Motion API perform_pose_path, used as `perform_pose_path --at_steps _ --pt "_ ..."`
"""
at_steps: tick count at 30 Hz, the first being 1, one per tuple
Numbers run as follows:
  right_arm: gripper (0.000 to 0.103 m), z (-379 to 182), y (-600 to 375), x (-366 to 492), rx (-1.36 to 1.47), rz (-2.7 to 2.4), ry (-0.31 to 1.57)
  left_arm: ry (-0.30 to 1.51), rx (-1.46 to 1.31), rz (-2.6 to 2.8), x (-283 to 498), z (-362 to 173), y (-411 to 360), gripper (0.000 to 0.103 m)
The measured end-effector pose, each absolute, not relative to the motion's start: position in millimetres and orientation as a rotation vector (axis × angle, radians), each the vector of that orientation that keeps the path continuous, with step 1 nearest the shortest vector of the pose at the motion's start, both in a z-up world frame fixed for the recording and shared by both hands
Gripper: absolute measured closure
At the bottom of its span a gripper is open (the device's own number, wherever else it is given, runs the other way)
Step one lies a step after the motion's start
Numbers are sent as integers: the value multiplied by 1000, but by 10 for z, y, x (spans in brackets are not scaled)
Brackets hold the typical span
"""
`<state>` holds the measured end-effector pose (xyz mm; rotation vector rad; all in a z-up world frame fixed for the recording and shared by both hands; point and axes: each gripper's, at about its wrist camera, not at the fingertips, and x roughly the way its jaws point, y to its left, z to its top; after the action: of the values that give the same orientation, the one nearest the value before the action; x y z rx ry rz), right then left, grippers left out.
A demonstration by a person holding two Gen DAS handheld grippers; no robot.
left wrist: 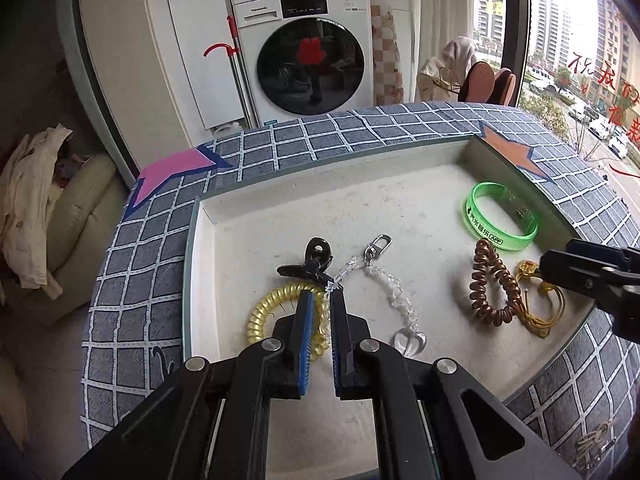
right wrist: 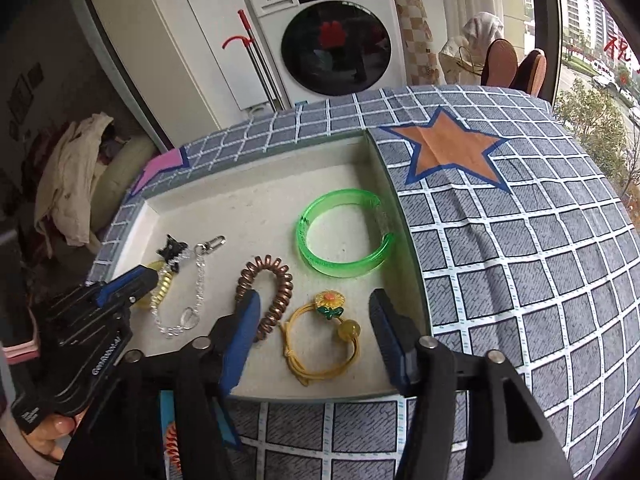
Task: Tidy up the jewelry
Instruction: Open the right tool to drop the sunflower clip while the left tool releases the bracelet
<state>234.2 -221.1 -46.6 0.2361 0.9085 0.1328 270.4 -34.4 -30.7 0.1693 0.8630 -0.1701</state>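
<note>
The washer (left wrist: pixel 304 36) bore the brand "Panasonic" on its panel. The green bangle (left wrist: pixel 502 216) carried Chinese characters followed by "(APP)". Red Chinese characters stood on the window (left wrist: pixel 600 80), only partly legible. The left gripper (right wrist: pixel 132 292) body showed unclear white lettering.

In the shallow white tray (right wrist: pixel 256 152) lie a green bangle (right wrist: pixel 344 236), copper coil tie (right wrist: pixel 268 296), flowered yellow elastic (right wrist: pixel 320 344), crystal chain (left wrist: pixel 384 280), yellow coil tie (left wrist: pixel 272 308) and black clip (left wrist: pixel 312 260).
</note>
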Motion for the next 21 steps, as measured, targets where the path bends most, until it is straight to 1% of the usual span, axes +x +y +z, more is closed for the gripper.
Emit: perform_pose_path --at_steps 9,14,21 --pt "36 -300 -2175 2146 254 145 873 845 162 -171 2626 -227 -319 75" --pt "36 -264 -2159 2049 257 134 862 804 180 -149 2552 -106 -294 75" --pt "36 -255 -2142 1923 256 126 864 798 159 -140 2459 -44 -240 75"
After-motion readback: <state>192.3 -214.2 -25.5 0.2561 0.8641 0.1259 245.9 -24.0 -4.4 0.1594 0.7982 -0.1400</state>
